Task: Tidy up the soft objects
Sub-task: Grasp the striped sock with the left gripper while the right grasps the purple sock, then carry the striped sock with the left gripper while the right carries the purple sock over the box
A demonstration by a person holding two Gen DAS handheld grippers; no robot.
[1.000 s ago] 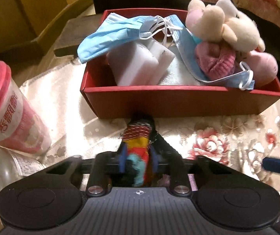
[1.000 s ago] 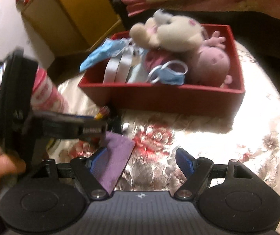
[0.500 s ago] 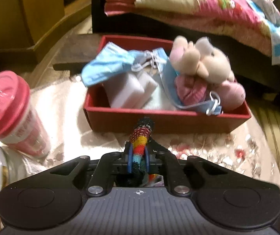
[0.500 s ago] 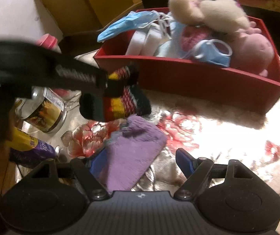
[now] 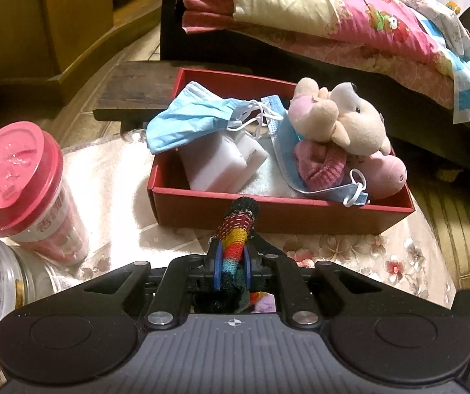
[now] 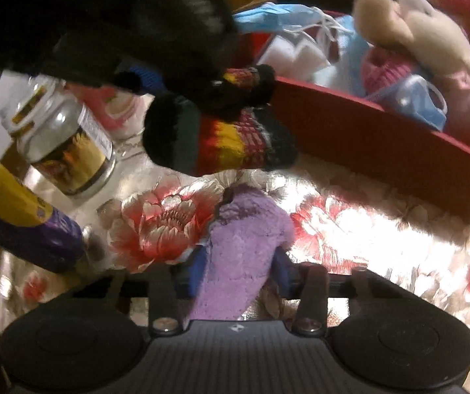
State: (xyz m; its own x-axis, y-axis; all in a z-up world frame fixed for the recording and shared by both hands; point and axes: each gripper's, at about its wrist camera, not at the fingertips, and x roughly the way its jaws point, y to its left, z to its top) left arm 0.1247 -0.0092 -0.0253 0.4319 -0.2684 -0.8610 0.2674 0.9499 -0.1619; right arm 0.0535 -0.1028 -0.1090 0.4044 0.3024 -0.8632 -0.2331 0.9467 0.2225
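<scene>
1. Two grippers are gripping cloth: your left gripper (image 5: 231, 264) is pinching the striped sock (image 5: 236, 229), holding it up off the worktop (image 5: 110, 170) near the red box (image 5: 280, 211).
2. Your right gripper (image 6: 238, 272) is clamping the purple sock (image 6: 244, 239), which is lying on the worktop.
3. The box is holding masks (image 5: 192, 120), sponges (image 5: 215, 161) and plush toys (image 5: 343, 121).

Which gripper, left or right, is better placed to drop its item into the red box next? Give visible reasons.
Left. The left gripper is shut on the striped knit sock, lifted and aimed at the red box. The right gripper grips the purple cloth low over the tablecloth.
</scene>
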